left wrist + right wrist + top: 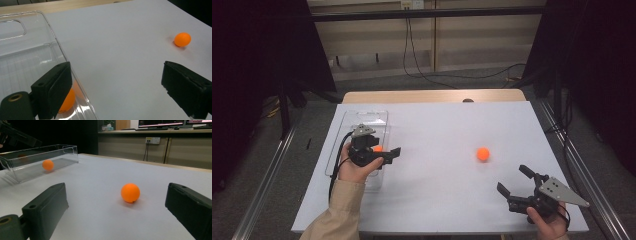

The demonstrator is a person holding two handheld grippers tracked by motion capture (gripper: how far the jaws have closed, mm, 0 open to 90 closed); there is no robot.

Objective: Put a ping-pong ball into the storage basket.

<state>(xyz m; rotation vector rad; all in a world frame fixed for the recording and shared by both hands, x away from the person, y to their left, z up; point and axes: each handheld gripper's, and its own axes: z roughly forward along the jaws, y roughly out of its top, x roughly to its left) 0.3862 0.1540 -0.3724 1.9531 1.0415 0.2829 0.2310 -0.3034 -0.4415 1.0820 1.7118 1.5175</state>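
Observation:
An orange ball (482, 153) (182, 39) (130, 192) lies loose on the white table (437, 130), right of centre. A second orange ball (377, 148) (67, 100) (47, 165) rests inside the clear plastic tray (362, 116) (25, 50) (65, 152) at the left. My left gripper (384, 150) (117, 82) hovers open over the tray's near right wall, one jaw above the tray and one over the table, with nothing between them. My right gripper (513, 180) (117, 207) is open near the front right edge, its jaws pointing at the loose ball a short way ahead.
The white surface spreads between the two grippers and behind the loose ball. A strip of wooden tabletop (432, 96) shows beyond its far edge. Cables (422, 70) hang over the floor behind, and metal rails (267, 175) run along both sides.

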